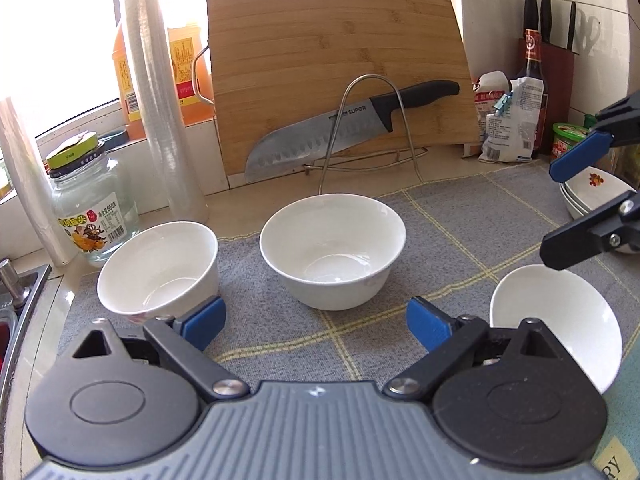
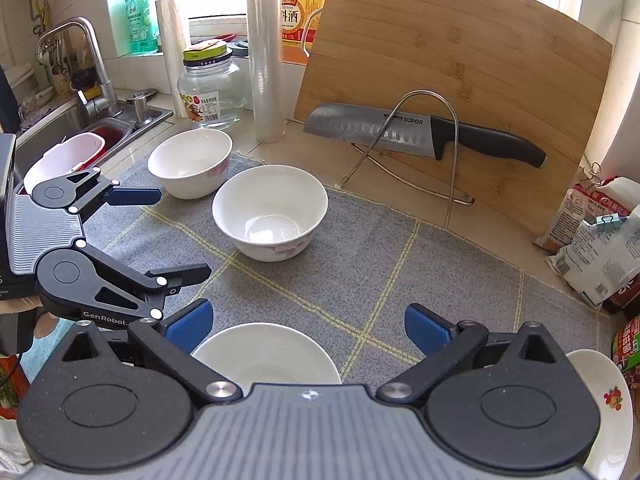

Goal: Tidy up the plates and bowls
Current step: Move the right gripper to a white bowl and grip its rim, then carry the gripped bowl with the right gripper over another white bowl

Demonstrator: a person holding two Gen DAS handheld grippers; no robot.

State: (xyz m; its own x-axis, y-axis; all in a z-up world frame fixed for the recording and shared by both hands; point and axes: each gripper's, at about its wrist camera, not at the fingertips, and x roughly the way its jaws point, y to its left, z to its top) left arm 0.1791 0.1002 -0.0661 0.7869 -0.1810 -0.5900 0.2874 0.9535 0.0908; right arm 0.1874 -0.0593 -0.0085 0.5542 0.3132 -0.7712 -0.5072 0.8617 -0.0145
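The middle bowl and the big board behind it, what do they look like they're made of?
Middle bowl: likely glazed ceramic or porcelain, white and glossy, with light reflecting inside. Board: probably bamboo, matte, with tan glued strips and visible grain.

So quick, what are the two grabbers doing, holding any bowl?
Left gripper: open, holding nothing.
Right gripper: open, holding nothing.

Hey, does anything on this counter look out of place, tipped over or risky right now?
Nothing is spilled or broken. The one oddity is the kitchen knife, propped bare-bladed on the wire rack against the cutting board, just behind the middle bowl. All the bowls sit upright on the grey mat.
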